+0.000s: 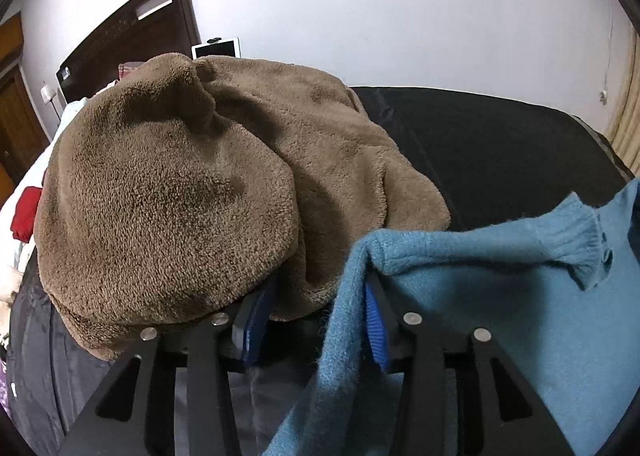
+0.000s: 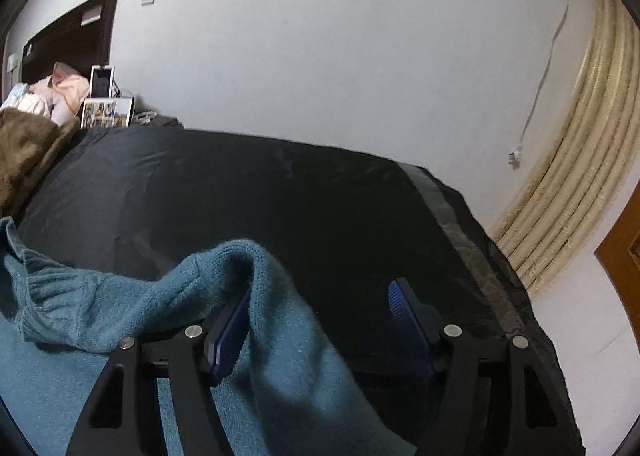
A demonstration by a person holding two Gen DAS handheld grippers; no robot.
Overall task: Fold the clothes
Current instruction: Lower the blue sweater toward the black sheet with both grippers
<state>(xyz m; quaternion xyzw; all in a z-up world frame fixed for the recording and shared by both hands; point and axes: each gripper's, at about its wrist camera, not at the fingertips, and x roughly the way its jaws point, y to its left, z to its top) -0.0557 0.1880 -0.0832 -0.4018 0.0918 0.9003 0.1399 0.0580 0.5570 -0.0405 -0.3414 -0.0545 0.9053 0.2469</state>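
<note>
Teal knit is draped over both claws. In the left wrist view, the left claw (image 1: pixel 316 320) is seen spread wide at the lower centre: its left finger is buried under a brown fleece garment (image 1: pixel 192 192) that fills the left and middle of the frame, while its right finger is hooded by a fold of the teal sweater (image 1: pixel 500 296), whose ribbed cuff is seen at the right edge. Nothing is pinched between the blue pads. In the right wrist view, the right claw (image 2: pixel 320 320) is likewise held wide apart; the sweater (image 2: pixel 120 296) is hung over its left finger at lower left, and its right finger is left bare above the black bedcover (image 2: pixel 320 192).

No containers can be made out. Both garments are laid on the bed, which is spread with that black cover. A dark wooden headboard (image 1: pixel 136 36) is seen at upper left, with a white tablet (image 1: pixel 218 48) propped beside it, and a pale wall (image 2: pixel 320 36) behind. Cream curtains (image 2: pixel 580 160) are hung at the right.
</note>
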